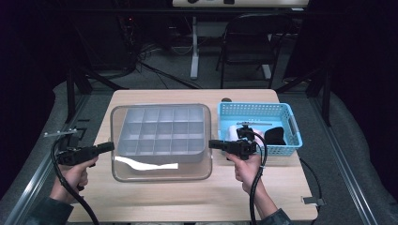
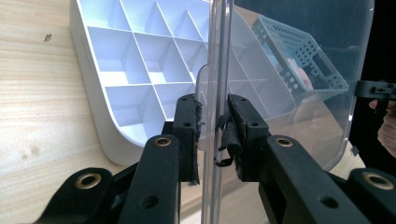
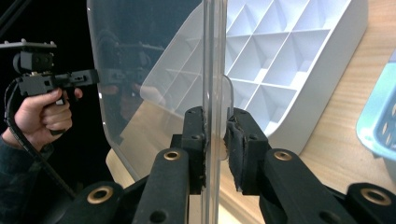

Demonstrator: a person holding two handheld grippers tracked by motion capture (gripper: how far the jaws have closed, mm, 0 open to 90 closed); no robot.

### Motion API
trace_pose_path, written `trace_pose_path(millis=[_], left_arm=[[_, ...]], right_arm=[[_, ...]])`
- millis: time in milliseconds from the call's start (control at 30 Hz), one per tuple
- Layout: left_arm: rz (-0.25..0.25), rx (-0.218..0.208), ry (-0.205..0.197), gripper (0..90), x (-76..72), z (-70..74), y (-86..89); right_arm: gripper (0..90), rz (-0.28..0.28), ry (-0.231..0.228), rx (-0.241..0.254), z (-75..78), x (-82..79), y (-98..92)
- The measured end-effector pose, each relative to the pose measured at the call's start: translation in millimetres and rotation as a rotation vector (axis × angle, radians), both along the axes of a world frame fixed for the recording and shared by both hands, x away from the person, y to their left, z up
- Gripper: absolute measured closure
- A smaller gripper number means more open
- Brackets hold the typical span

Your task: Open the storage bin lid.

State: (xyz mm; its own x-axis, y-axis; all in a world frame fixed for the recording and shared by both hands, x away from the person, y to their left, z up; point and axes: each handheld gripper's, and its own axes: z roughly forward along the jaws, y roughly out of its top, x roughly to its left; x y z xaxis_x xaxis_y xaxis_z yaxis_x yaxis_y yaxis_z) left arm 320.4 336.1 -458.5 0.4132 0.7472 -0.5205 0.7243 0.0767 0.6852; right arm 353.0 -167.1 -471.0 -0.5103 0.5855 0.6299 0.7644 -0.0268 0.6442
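The clear lid [image 1: 162, 165] hung between the 2 tongs, just above the white divided tray [image 1: 159, 131] on the table [image 1: 187, 197]. The left tongs [image 1: 107, 147] were closed on a small tab at the lid's left edge, pads [image 2: 187, 135] pressing both faces; the right tongs [image 1: 215, 144] were clamped the same way on the opposite edge, pads [image 3: 195, 140] tight against the plastic. Beyond the right tongs sat a blue basket [image 1: 286, 112].

The lid looked light, thin and stiff, but smooth and glossy, so probably slippery under the pads. Its wide span likely flexes if either side leads. The 2 edge tabs seemed the sensible holds; gripping mid-edge, level and evenly, should keep it from twisting or sliding out.
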Motion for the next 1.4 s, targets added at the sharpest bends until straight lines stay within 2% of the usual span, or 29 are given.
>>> trace_pose_path(millis=[100,333,533,700,1000,1400], left_arm=[[-0.005,0.001,-0.002,74.7,-4.3,-1.0,-1.4],[-0.018,-0.009,0.020,74.9,-13.5,-12.2,-5.4],[-0.039,-0.004,0.046,74.9,-19.3,-20.7,-9.5],[-0.047,0.007,0.075,74.8,-26.6,-29.9,-11.1],[-0.048,0.021,0.120,75.0,-37.2,-45.0,-6.2],[-0.041,0.027,0.148,74.9,-48.6,-54.5,3.1]], right_arm=[[77.3,-0.002,0.003,0.003,-3.5,-4.0,-1.3],[77.2,-0.003,0.013,-0.006,-9.0,-11.7,-6.2],[77.2,-0.008,0.014,-0.009,-12.6,-18.6,-11.4],[77.2,-0.003,0.033,-0.013,-20.1,-24.1,-13.3],[77.1,0.014,0.092,-0.041,-42.1,-35.6,-7.0],[77.1,0.043,0.112,-0.060,-52.6,-47.3,3.8]])
